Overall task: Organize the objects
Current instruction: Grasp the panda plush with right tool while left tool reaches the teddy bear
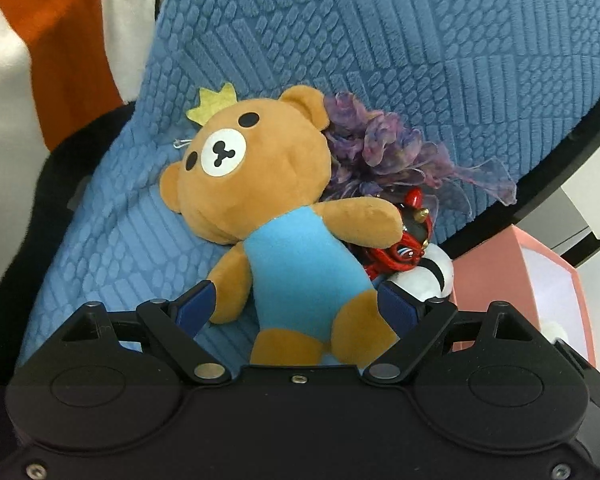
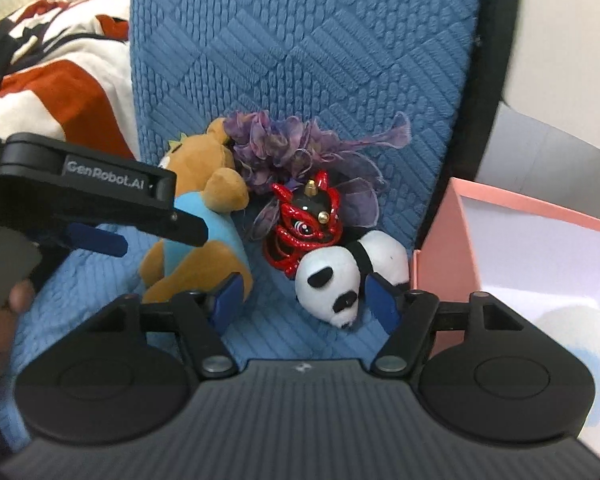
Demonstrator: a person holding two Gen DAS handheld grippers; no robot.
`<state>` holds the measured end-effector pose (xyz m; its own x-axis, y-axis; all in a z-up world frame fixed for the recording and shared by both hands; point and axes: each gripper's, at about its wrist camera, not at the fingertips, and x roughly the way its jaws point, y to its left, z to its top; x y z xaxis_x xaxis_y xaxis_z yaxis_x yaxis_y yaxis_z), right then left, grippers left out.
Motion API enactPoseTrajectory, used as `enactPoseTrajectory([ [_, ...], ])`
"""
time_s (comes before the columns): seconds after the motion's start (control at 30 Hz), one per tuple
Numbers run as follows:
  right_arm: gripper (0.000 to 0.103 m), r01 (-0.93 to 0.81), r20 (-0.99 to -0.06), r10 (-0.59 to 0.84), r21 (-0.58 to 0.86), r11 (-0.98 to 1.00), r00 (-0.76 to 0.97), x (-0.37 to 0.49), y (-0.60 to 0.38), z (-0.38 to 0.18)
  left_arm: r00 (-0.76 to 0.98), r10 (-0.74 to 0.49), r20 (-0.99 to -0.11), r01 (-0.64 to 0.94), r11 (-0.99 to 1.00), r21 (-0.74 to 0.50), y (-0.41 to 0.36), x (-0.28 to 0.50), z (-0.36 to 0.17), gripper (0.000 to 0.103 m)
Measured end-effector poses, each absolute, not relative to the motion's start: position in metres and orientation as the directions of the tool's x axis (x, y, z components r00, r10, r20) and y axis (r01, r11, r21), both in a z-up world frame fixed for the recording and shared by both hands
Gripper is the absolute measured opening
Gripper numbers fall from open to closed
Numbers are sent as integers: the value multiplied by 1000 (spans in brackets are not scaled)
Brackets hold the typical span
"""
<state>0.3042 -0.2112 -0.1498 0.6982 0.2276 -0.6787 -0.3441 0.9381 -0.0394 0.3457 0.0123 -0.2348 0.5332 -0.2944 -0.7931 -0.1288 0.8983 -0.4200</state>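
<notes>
Left gripper (image 1: pixel 296 304) spread wide, blue pads (image 1: pixel 194 308) either side of the teddy bear (image 1: pixel 276 208), nothing clamped; bear's hips and legs between the pads, head and crown beyond the tips. Right gripper (image 2: pixel 304 300) likewise spread wide, pads (image 2: pixel 230 298) flanking the panda plush (image 2: pixel 332 280), whose face lies between the tips and body just past the right-hand one; no squeeze visible.

Risks, as judged from here:
- Closing left on the bear could drag the red lion-dance charm (image 2: pixel 300 224), tucked under the bear's outstretched arm just beyond the right-hand pad
- Closing right could pinch the bear's leg too, touching or nearly touching the left-hand pad in the right wrist view
- Gauzy purple flower (image 1: pixel 384 148), beyond the tips against the blue cushion (image 1: pixel 420 40), could snag on the charm and come along
- Soft plush compresses, so a shallow bite might slip
- Both tools close together; collision likely if lifted at once

Count: one bear, one panda, one charm, one flower, one pink box (image 2: pixel 452 232) off beyond the right-hand pad, open and near the panda; two grippers
</notes>
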Motion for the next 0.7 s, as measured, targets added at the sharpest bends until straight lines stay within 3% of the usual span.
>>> enactPoseTrajectory([
  [0.03, 57, -345, -684, 217, -54, 937, 696, 309, -209, -152, 528, -293, -797, -133, 899, -418, 12, 348, -237, 87],
  [0.6, 59, -315, -753, 99, -148, 938, 651, 359, -199, -185, 484, -329, -811, -172, 873, -457, 10, 367, -255, 89],
  [0.7, 52, -291, -755, 101, -123, 949, 648, 360, -203, -183, 479, -330, -813, -172, 873, -456, 9, 367, -254, 89],
])
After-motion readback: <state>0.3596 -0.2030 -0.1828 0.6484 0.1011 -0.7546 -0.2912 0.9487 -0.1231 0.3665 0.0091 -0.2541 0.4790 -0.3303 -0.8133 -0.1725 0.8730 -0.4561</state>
